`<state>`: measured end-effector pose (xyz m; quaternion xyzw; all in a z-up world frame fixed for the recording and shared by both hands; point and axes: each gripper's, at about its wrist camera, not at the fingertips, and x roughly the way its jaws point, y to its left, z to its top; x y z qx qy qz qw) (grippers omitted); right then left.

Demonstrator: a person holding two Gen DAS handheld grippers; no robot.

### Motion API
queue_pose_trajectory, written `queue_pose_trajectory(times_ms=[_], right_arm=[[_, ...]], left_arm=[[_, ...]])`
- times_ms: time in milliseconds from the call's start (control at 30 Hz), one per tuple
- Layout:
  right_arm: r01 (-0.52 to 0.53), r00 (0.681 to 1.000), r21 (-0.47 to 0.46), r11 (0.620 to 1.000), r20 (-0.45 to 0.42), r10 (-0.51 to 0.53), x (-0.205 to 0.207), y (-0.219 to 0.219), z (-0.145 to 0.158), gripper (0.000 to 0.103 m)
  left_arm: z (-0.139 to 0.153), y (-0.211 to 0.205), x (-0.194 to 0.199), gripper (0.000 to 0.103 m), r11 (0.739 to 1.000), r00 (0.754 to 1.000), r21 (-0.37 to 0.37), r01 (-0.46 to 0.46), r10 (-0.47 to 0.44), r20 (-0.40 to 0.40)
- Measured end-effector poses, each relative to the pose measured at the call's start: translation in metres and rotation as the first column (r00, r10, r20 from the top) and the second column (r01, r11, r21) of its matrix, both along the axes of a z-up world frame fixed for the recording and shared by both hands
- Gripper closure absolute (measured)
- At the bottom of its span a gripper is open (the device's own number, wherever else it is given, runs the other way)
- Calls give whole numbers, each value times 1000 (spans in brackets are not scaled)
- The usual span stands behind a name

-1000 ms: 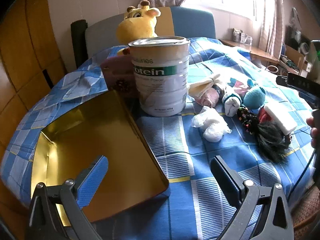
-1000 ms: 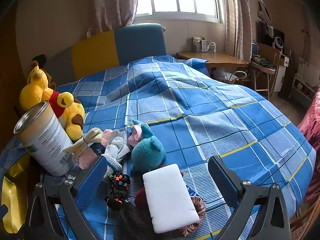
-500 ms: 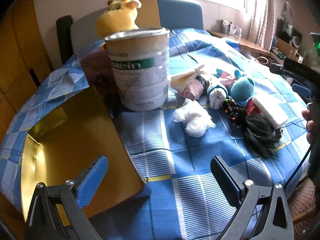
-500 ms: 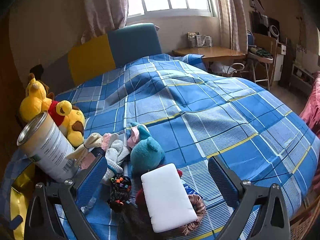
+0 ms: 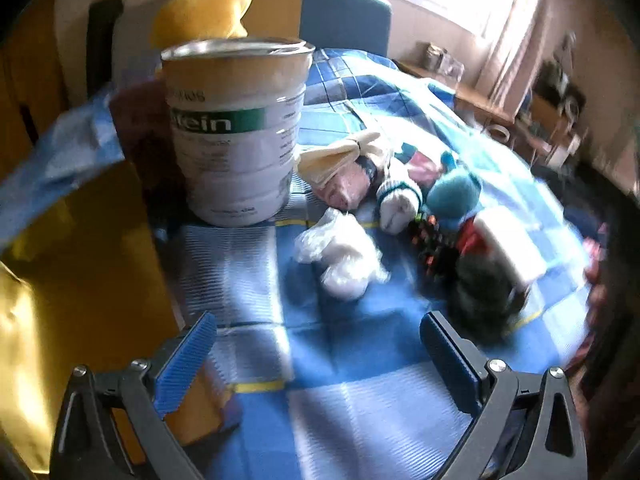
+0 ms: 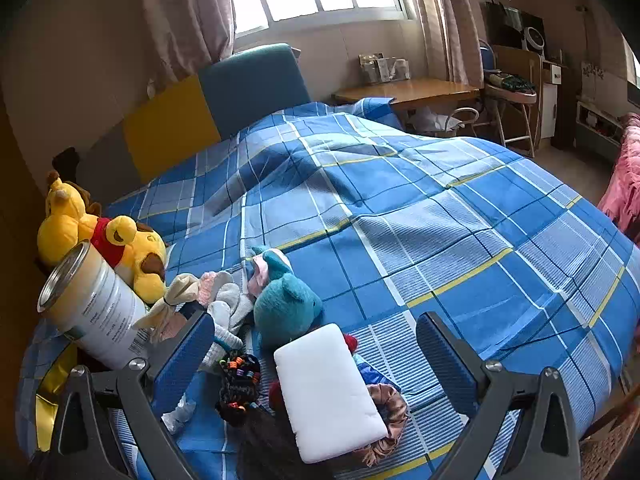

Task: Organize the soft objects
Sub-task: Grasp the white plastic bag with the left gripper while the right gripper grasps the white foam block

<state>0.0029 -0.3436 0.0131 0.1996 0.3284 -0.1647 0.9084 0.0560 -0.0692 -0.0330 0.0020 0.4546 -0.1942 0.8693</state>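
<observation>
Soft things lie in a row on the blue plaid bed: a crumpled white plastic wad (image 5: pixel 340 252), rolled socks (image 5: pixel 396 196), a teal plush (image 5: pixel 454 196) (image 6: pixel 286 312), a white sponge (image 6: pixel 330 392) (image 5: pixel 508 246) on dark hair pieces, and beaded hair ties (image 6: pixel 238 376). A gold open box (image 5: pixel 48 320) sits at the left. My left gripper (image 5: pixel 320 364) is open and empty, just short of the plastic wad. The right gripper (image 6: pixel 316 360) hangs open over the white sponge, holding nothing.
A tall protein tin (image 5: pixel 236 128) (image 6: pixel 94 320) stands beside the gold box, with yellow plush toys (image 6: pixel 104 244) behind it. A blue-and-yellow headboard (image 6: pixel 216 100), a wooden desk (image 6: pixel 408 90) and chairs stand past the bed. Pink fabric (image 6: pixel 624 192) hangs at the right.
The left gripper has swung right and forward, away from the gold box and closer to the tin and the plastic wad; its view is blurred. The right gripper has risen slightly.
</observation>
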Motion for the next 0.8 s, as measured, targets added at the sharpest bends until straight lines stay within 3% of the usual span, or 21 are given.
queue_pose_trajectory(times_ms=[300, 500, 533, 567, 700, 800], right_arm=[[-8, 1000, 2, 1000, -5, 8, 1, 1, 0, 0], [81, 995, 83, 993, 57, -85, -10, -22, 4, 0], [90, 993, 100, 991, 66, -97, -13, -26, 4, 0], [104, 991, 127, 987, 66, -113, -14, -32, 2, 0], [74, 997, 212, 975, 2, -76, -4, -42, -12, 0], [24, 996, 170, 985, -93, -8, 12, -30, -22, 1]], left_arm=[[-22, -34, 50, 26, 1000, 992, 15, -7, 9, -126], [-41, -60, 72, 28, 997, 996, 83, 3, 4, -90], [-48, -63, 75, 34, 995, 996, 95, 10, -1, -91], [-54, -63, 78, 52, 995, 994, 93, 24, -13, -113], [-55, -59, 74, 62, 997, 993, 59, 41, -35, -109], [-50, -51, 62, 62, 998, 995, 40, 45, -41, -95]])
